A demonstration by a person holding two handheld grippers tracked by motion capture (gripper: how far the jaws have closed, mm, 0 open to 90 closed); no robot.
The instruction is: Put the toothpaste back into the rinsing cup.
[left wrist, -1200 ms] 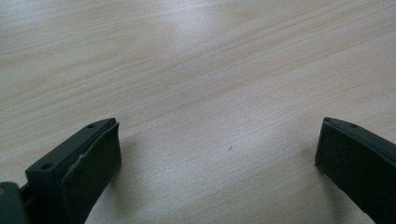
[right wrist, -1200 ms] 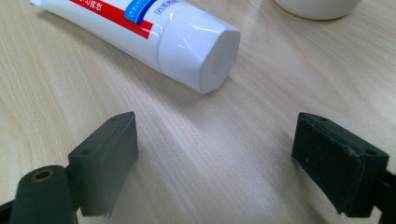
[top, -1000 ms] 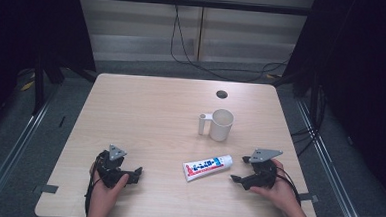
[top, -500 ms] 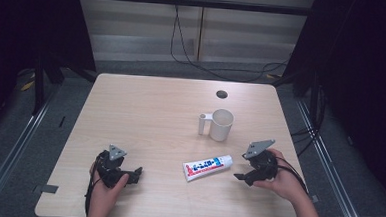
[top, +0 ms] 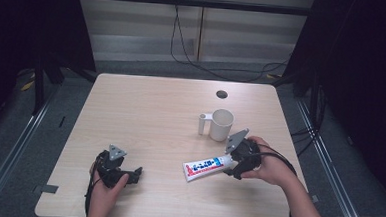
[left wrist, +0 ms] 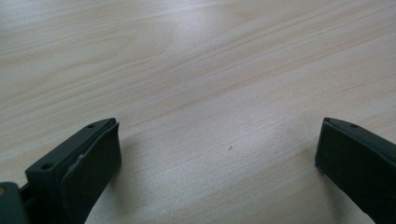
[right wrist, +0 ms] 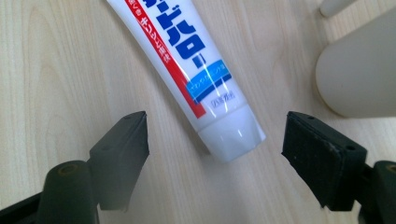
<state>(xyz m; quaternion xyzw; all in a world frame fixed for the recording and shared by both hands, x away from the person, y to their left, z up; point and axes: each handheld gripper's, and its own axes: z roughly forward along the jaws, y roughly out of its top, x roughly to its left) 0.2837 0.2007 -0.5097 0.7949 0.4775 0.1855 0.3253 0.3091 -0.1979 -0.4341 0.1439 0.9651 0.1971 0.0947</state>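
In the high view, the right gripper (top: 234,166) sits in the person's right hand (top: 270,166) at about four o'clock on the table (top: 145,116), right at the cap end of the toothpaste tube (top: 207,167), which lies flat on the wood and runs off toward eight o'clock. A cream mug (top: 221,125) stands just beyond the gripper at twelve o'clock from it, with a small white cylinder (top: 202,124) upright at its nine o'clock side. A dark round hole (top: 222,94) marks the tabletop further back. The left gripper (top: 133,174) rests low on the table at about seven o'clock, held by the left hand (top: 104,194), well apart from the tube. In the left gripper view, the left gripper (left wrist: 217,154) has its jaws spread wide over bare wood. In the right gripper view, the right gripper (right wrist: 215,149) has its jaws apart on either side of the tube's white cap (right wrist: 233,135); they have just been closing a little but neither pad touches it. The mug (right wrist: 359,74) fills the two o'clock corner.
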